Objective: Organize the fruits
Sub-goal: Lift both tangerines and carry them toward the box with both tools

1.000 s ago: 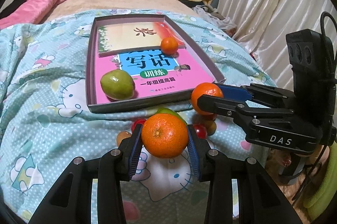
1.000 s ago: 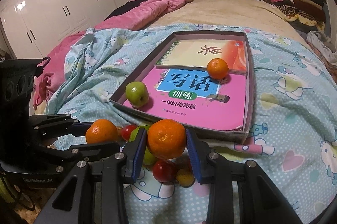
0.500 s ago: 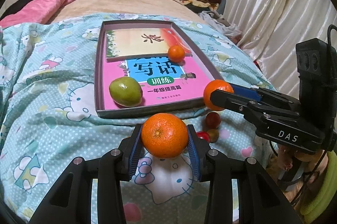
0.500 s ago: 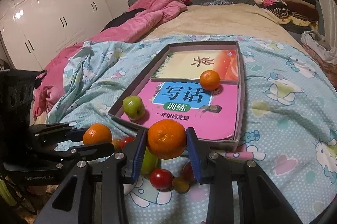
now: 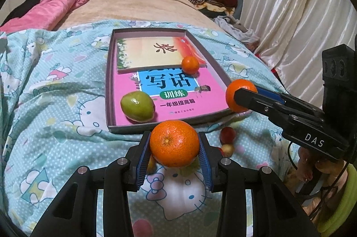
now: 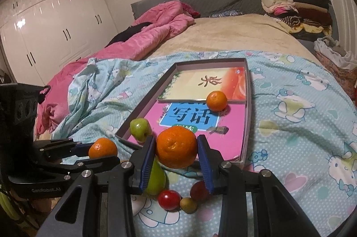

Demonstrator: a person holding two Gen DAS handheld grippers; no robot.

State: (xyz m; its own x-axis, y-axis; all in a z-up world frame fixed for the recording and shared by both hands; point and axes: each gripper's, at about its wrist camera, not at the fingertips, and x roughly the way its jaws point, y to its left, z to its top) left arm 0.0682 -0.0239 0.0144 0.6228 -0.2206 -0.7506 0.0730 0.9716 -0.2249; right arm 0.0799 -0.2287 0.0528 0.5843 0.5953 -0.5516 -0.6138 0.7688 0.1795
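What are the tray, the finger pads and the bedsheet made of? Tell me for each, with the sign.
Tray: looks like thin matte cardboard, going by its flat folded grey walls; unconfirmed.
Finger pads: blue ribbed rubber or soft plastic, likely; fine grooves show where they clamp the orange.
Bedsheet: woven printed fabric, matte, creased into soft folds.

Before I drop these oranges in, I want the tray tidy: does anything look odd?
Yes: books line the tray, and small fruits sit loose on the quilt outside it.

Home bedroom: bed (image 6: 234,36), wardrobe (image 6: 55,29)
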